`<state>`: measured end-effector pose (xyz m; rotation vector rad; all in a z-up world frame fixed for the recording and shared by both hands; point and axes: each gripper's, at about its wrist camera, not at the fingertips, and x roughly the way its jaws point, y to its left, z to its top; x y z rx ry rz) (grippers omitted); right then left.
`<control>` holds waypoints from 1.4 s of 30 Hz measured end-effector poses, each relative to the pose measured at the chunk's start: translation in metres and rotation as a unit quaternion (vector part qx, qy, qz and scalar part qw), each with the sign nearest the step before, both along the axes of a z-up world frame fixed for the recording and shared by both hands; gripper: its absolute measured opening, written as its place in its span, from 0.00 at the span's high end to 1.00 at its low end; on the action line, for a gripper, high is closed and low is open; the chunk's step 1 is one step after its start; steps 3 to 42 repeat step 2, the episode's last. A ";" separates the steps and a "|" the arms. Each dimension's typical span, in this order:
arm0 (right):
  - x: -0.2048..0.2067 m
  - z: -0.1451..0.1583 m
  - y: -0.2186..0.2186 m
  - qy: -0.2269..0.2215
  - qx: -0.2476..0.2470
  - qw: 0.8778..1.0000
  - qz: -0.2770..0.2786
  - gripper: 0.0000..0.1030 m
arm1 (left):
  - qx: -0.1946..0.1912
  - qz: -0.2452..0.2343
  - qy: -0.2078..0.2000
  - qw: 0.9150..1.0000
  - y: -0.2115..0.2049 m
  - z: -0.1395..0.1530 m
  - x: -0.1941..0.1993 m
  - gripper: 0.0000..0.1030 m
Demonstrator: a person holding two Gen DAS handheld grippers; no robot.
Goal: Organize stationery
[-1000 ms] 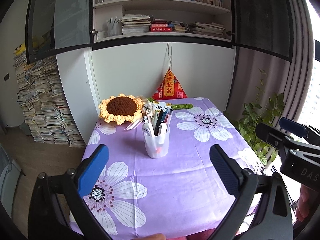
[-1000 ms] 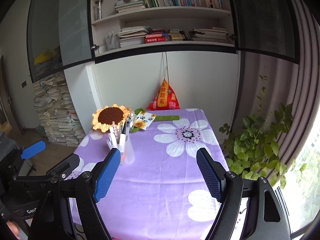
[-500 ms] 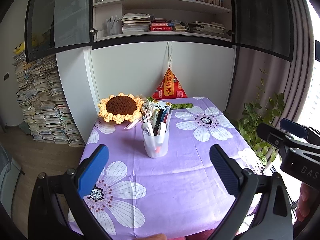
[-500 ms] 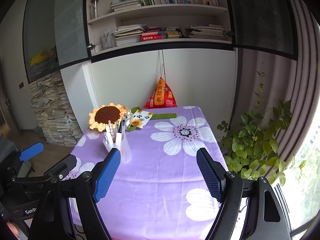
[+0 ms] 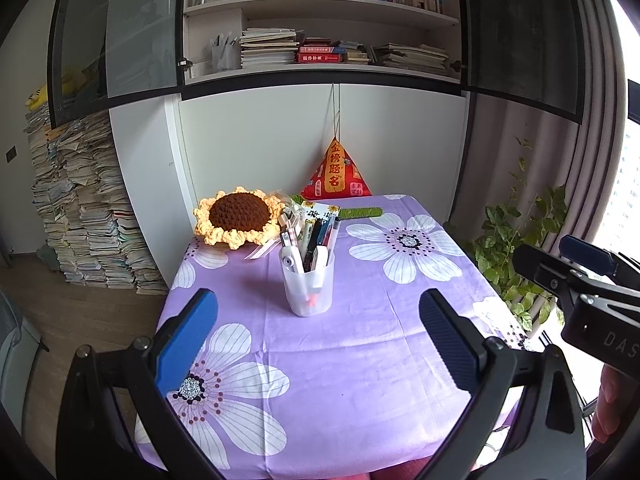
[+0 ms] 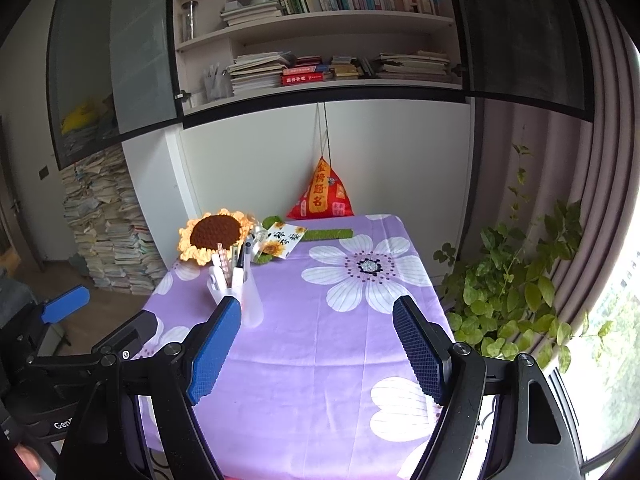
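Left wrist view: left hand-held gripper [image 5: 318,336] agape, level, short of pen cup [image 5: 307,285].

Purple tablecloth [image 5: 360,360] with big white flowers covers the table. At the far end sits a crocheted sunflower [image 5: 238,216], with a red triangular pouch [image 5: 336,172] with gold characters hanging by the wall. Bookshelves [image 6: 320,20] up top are crammed with books, a huge messy paper stack [image 5: 88,208] stands on the floor at left, and a leafy plant [image 6: 516,276] is by the curtain [image 6: 560,160].

A home study: crowded bookshelves [image 5: 340,24], stacked papers [image 5: 84,216] on the floor, a flowered tablecloth [image 5: 360,352].
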<state>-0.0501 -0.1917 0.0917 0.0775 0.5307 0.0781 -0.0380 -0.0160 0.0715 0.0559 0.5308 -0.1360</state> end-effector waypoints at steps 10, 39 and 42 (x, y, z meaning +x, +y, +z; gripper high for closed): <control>0.000 0.000 0.000 0.000 0.000 1.000 0.000 0.23 | 0.000 0.000 0.001 1.000 0.000 0.000 0.001 0.02; 0.000 0.000 0.000 0.000 0.000 1.000 0.000 0.23 | 0.000 0.000 0.001 1.000 0.000 0.000 0.001 0.02; 0.000 0.000 0.000 0.000 0.000 1.000 0.000 0.23 | 0.000 0.000 0.001 1.000 0.000 0.000 0.001 0.02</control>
